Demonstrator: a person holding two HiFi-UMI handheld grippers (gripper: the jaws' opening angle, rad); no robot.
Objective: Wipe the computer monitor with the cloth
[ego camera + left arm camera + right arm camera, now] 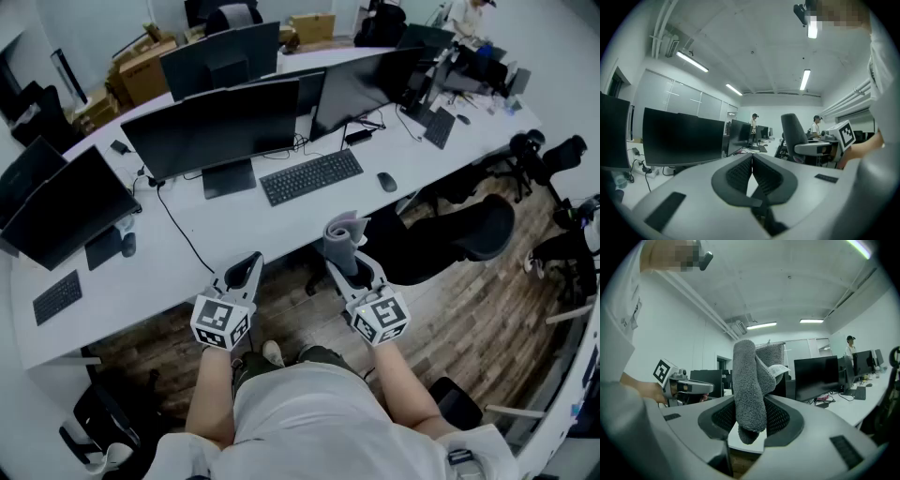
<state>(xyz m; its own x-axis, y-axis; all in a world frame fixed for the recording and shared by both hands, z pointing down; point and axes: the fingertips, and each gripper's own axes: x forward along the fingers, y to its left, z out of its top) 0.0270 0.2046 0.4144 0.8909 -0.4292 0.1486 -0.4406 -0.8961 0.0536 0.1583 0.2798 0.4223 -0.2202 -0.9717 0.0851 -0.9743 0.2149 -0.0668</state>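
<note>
A folded grey cloth (343,238) stands up out of my right gripper (349,264), which is shut on it; in the right gripper view the cloth (751,386) fills the gap between the dark pads. My left gripper (246,272) is shut with nothing in it, its pads (740,172) pressed together. Both grippers hang in front of the white desk's (244,234) near edge, short of it. The nearest black monitor (217,127) stands on the desk beyond my left gripper, with its screen dark. In the left gripper view that monitor (682,137) is at the left.
A black keyboard (310,176) and mouse (387,182) lie in front of the monitor. More monitors (361,86) stand left, right and behind. A black office chair (459,239) sits right of my right gripper. Cables trail over the desk. People stand far back (753,126).
</note>
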